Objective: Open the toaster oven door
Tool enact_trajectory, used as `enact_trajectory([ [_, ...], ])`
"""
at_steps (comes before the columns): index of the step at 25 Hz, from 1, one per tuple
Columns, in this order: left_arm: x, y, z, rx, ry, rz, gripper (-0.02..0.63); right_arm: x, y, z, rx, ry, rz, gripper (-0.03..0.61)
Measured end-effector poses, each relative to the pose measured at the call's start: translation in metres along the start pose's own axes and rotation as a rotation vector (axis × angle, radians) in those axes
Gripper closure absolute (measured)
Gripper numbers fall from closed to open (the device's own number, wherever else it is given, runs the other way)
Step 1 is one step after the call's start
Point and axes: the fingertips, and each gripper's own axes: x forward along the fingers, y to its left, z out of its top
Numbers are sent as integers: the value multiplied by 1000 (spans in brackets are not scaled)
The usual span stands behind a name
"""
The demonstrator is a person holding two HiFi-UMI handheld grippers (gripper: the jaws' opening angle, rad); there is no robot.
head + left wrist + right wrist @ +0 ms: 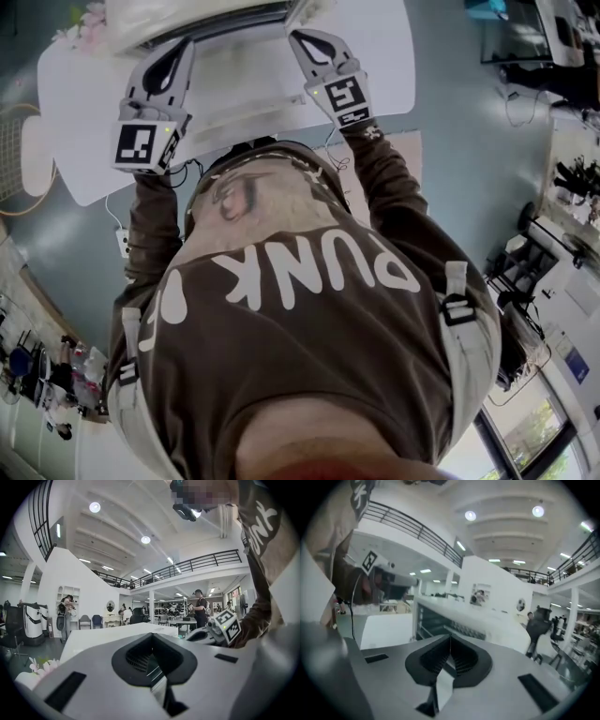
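Note:
The white toaster oven (202,19) stands at the far edge of the white table (84,103), cut off by the top of the head view. In the right gripper view the toaster oven (440,617) shows its dark glass front just beyond the jaws; I cannot tell how the door stands. My left gripper (185,44) is shut and empty, its tips just short of the oven's front. My right gripper (296,37) is also shut, its tips close to the oven's right front corner. The left gripper (151,637) and right gripper (450,640) show jaws meeting with nothing between them.
Pale flowers (84,23) lie at the table's far left corner. A round woven object (14,155) stands left of the table. A power strip (123,242) and cables lie on the floor beneath. My torso fills the lower head view. People stand in the hall behind (200,606).

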Motion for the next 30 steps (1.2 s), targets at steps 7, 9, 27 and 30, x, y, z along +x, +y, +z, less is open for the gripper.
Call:
enact_trajectory([
  [7, -2, 1, -5, 4, 0, 9, 611, 27, 57, 113, -46, -261, 159, 569],
  [9, -1, 2, -4, 6, -4, 9, 611, 31, 59, 112, -41, -264, 170, 569],
  [27, 3, 6, -13, -3, 1, -1, 611, 44, 55, 98, 8, -215, 168, 572],
  [30, 5, 4, -11, -2, -2, -1, 611, 42, 52, 98, 13, -208, 168, 572],
])
